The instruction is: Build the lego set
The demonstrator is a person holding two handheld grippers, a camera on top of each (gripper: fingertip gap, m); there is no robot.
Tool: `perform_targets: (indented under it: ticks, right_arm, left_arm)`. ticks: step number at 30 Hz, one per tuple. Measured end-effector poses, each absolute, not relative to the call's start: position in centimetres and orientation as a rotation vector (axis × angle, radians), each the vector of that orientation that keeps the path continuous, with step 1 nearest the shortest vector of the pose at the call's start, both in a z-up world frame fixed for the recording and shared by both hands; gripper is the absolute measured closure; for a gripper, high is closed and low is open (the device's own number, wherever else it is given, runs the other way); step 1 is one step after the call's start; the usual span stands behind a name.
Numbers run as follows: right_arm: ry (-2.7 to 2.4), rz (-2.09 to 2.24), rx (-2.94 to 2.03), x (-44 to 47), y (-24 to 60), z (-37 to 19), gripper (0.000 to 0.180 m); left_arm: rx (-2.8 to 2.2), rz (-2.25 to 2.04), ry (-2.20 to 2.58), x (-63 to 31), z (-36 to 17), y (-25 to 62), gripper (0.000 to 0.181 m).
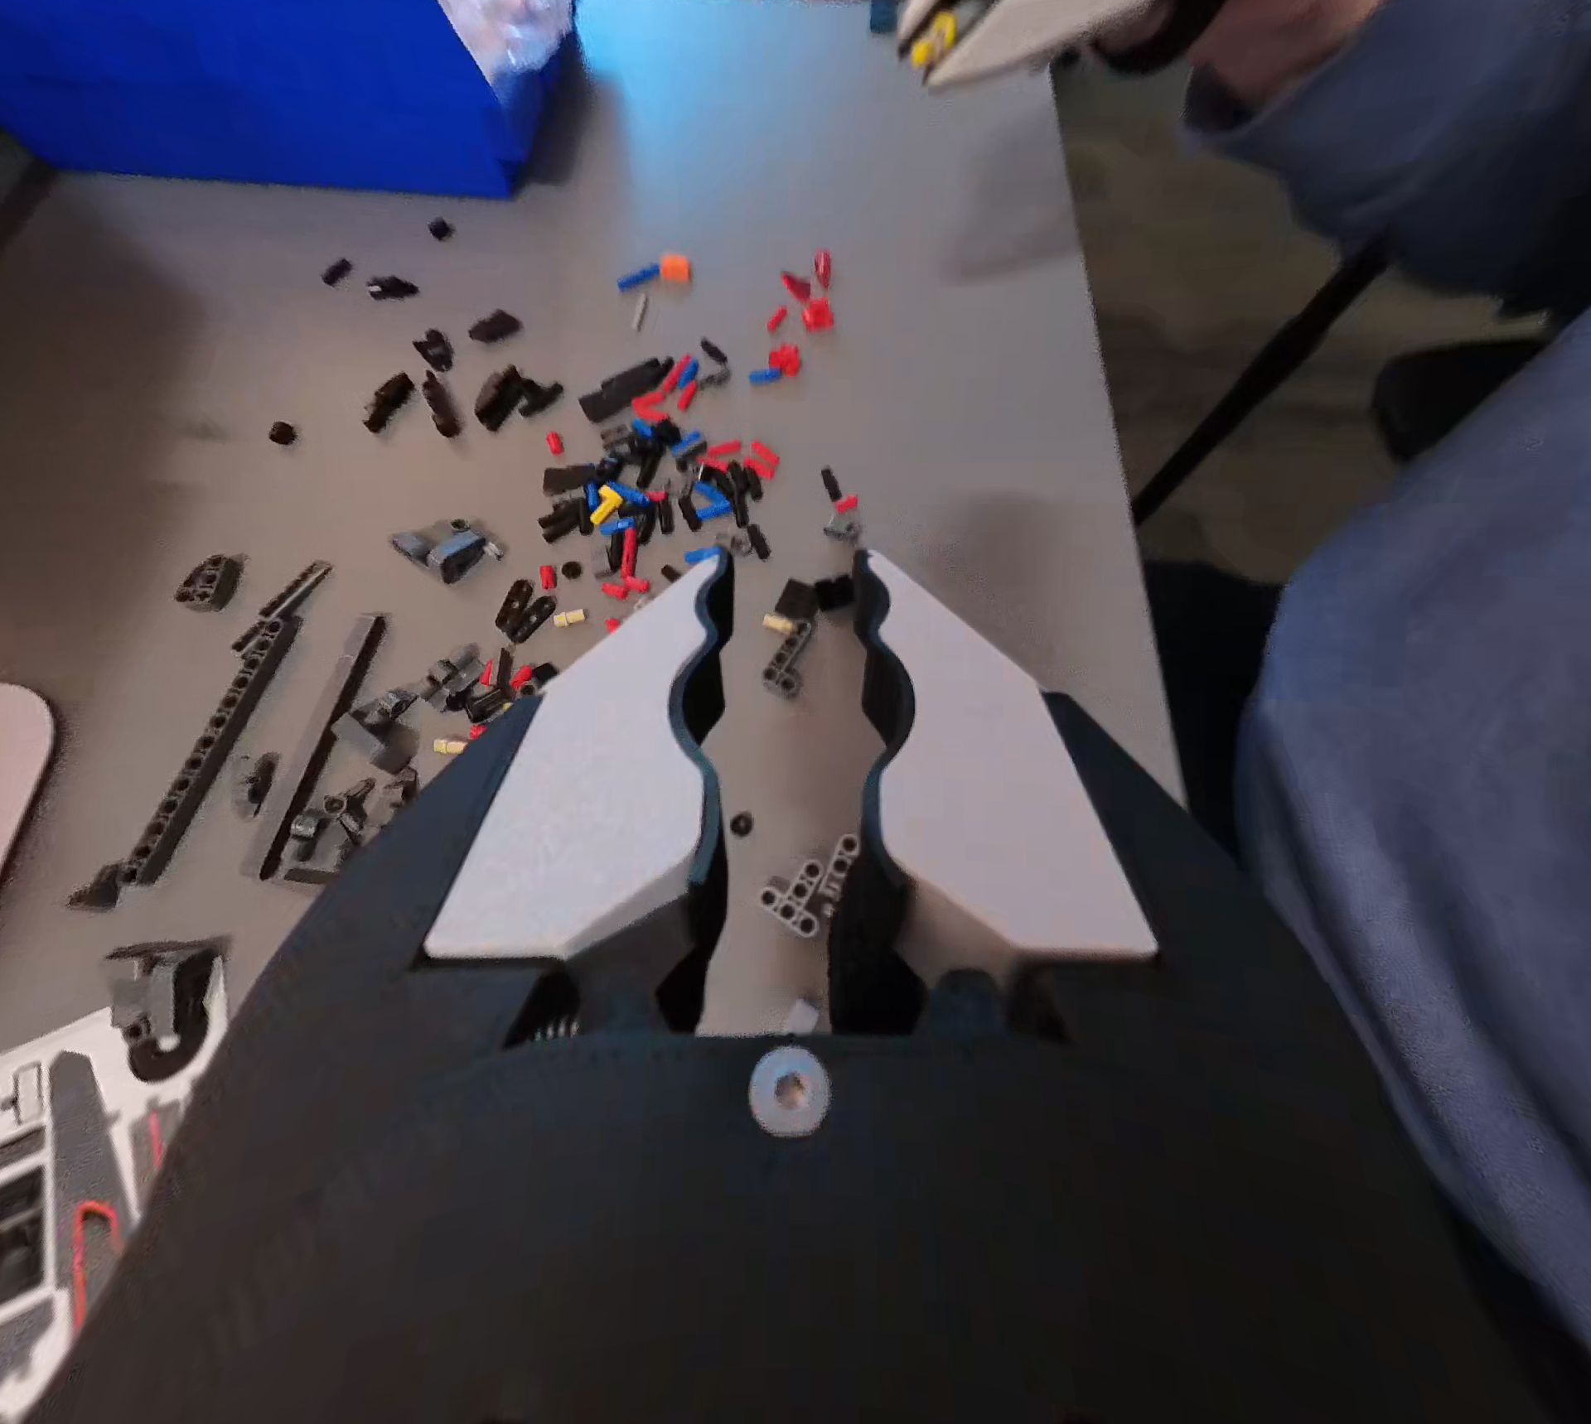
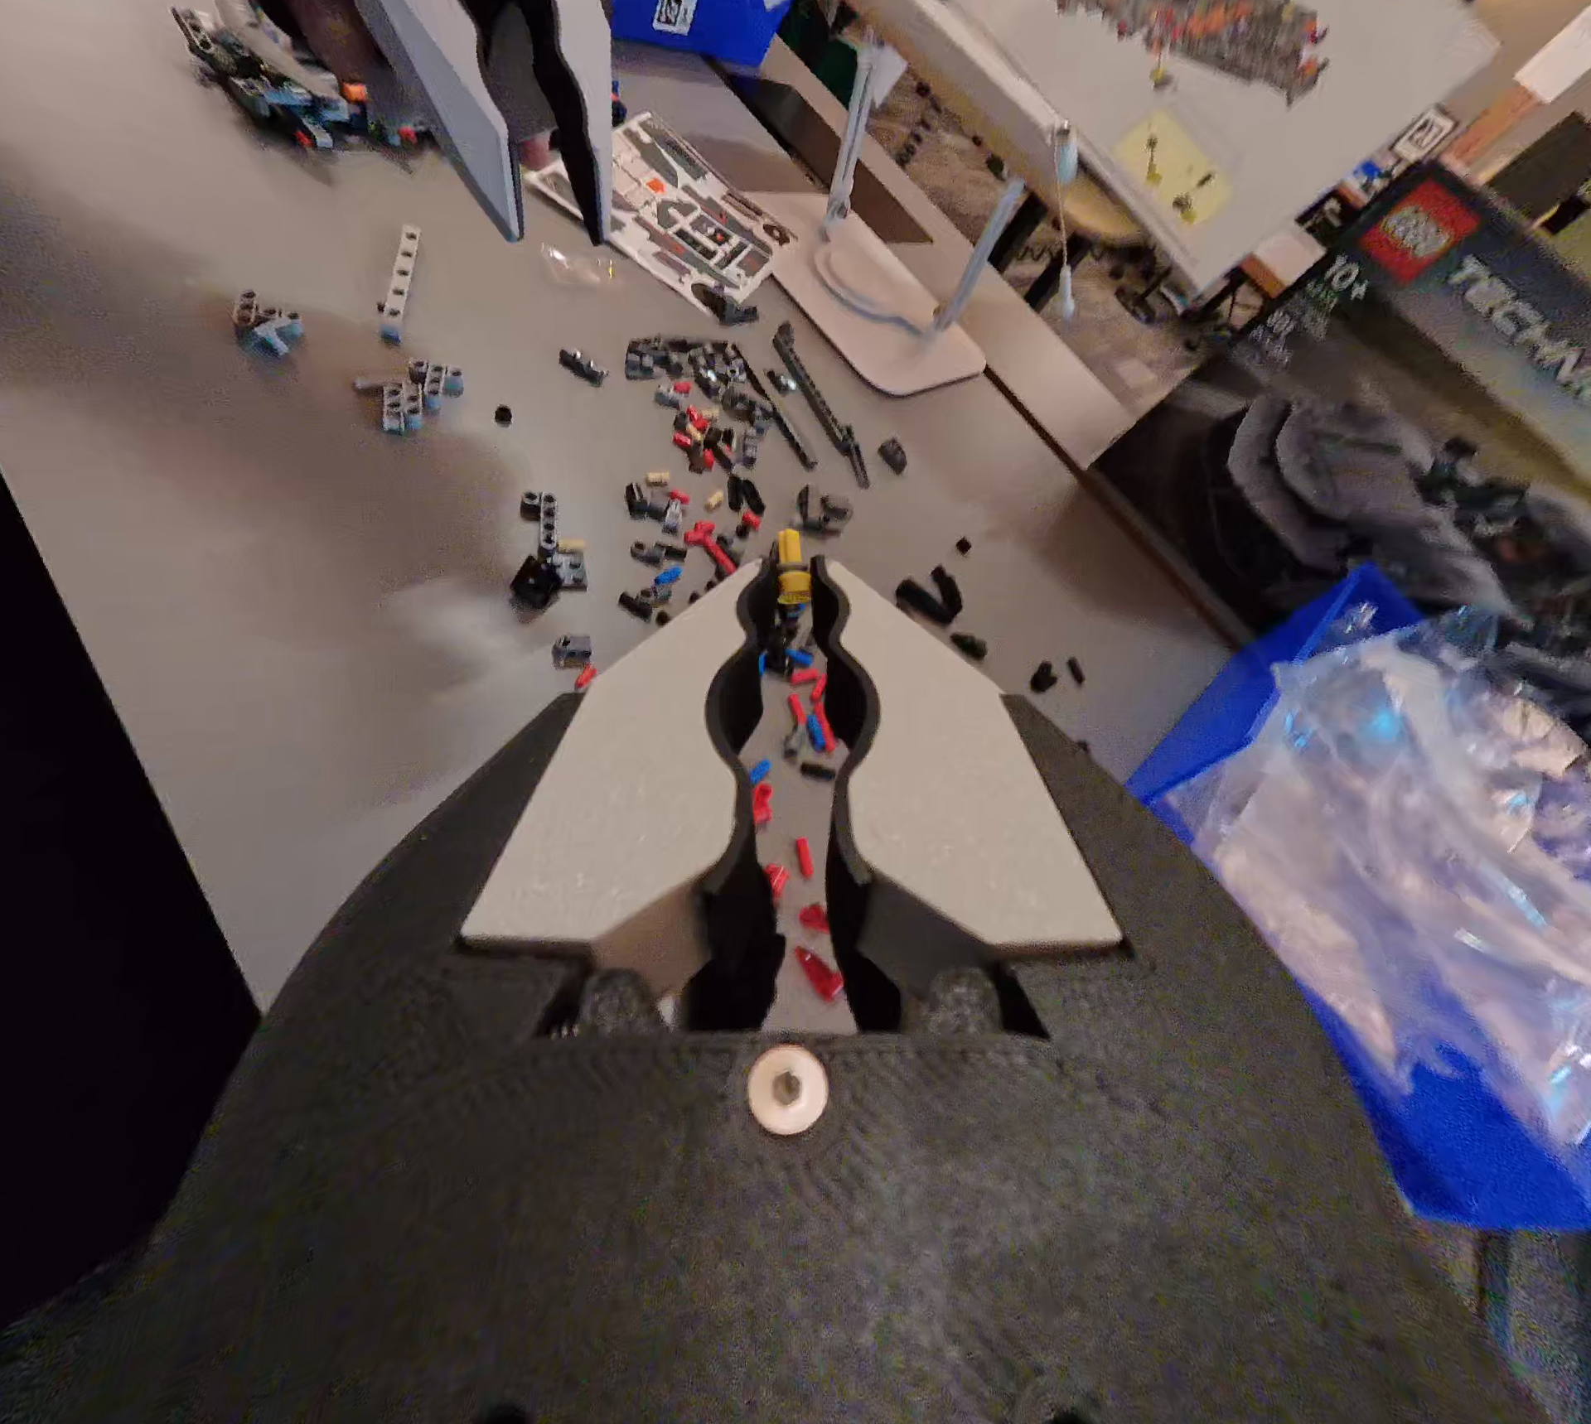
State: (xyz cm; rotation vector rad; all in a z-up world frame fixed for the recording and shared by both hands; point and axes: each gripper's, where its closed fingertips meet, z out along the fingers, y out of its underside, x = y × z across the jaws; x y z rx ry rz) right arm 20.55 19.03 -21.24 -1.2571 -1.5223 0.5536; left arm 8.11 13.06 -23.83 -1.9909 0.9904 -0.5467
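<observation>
Right gripper [image 2: 789, 565]: pinches yellow pin [image 2: 790, 572]; light, rigid, slick, so hold its collar.
Left gripper [image 1: 792, 561]: parted, empty.

left claw [image 1: 792, 565] gapes empty above scattered lego pieces [image 1: 637, 488]; right claw [image 1: 925, 49] pinches a yellow piece [image 1: 934, 38]

Loose lego pieces [image 1: 654, 488], mostly small black, red and blue pins and connectors, lie scattered in a dense patch across the grey desk [image 1: 818, 135]. Long black perforated beams [image 1: 215, 729] lie flat beside the patch, with a few grey angled pieces [image 1: 796, 896] close by. One small yellow piece [image 2: 790, 572] is off the desk, pinched upright between the tips of the right tool [image 2: 790, 565].
</observation>
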Motion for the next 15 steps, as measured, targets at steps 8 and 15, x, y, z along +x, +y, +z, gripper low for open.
perform_targets:
  ticks: [8, 15]
  right_arm:
    - [-1.502, 0.668, -1.338, 21.6, 18.8, -25.5, 0.175]
    - [-1.499, 0.708, -1.352, 21.2, 18.8, -26.7, 0.175]
  left_arm:
    - [-2.111, -0.335, 1.148, 7.9, -29.9, 15.9, 0.16]
    - [-2.07, -0.287, 1.212, 10.1, -31.0, 18.1, 0.162]
